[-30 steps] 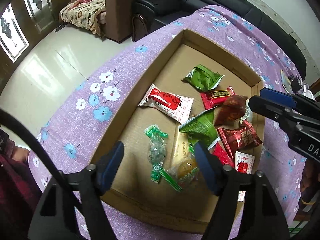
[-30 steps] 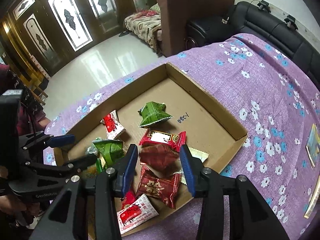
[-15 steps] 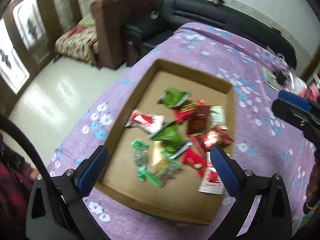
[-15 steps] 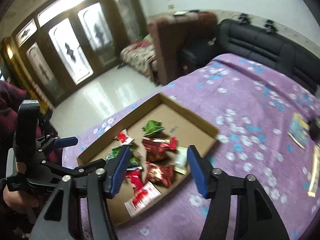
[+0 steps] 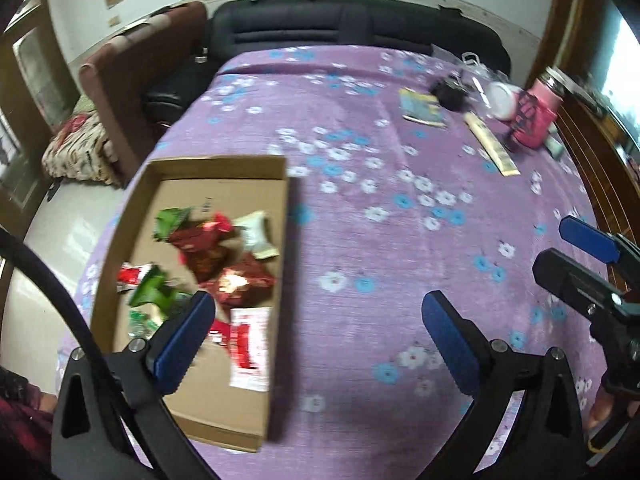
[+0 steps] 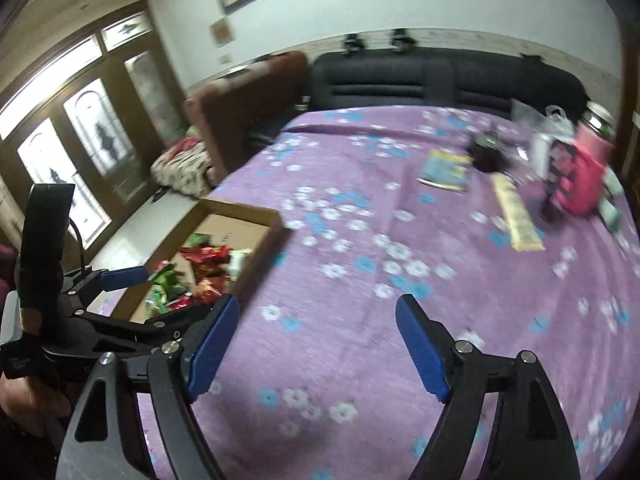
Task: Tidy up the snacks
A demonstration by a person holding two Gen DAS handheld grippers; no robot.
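Observation:
A shallow cardboard tray (image 5: 286, 216) lies on the purple flowered cloth at the left; it also shows in the right wrist view (image 6: 276, 220). In it lie several wrapped snacks: green packets (image 5: 170, 220), red packets (image 5: 240, 282) and a red-and-white packet (image 5: 250, 346). My left gripper (image 5: 316, 334) is open and empty, above the cloth just right of the tray. My right gripper (image 6: 316, 348) is open and empty over bare cloth, well right of the tray. The right gripper also shows at the right edge of the left wrist view (image 5: 576, 264).
At the table's far right lie a booklet (image 5: 422, 106), a yellow strip (image 5: 490, 144), a dark object (image 5: 450, 92), a white round thing (image 5: 504, 100) and a pink container (image 5: 538, 114). A black sofa (image 5: 352, 20) and a brown chair (image 5: 132, 76) stand behind the table.
Both grippers have pulled back, risen and swung right, away from the tray. Both have opened wider. The snacks lie in the tray as before.

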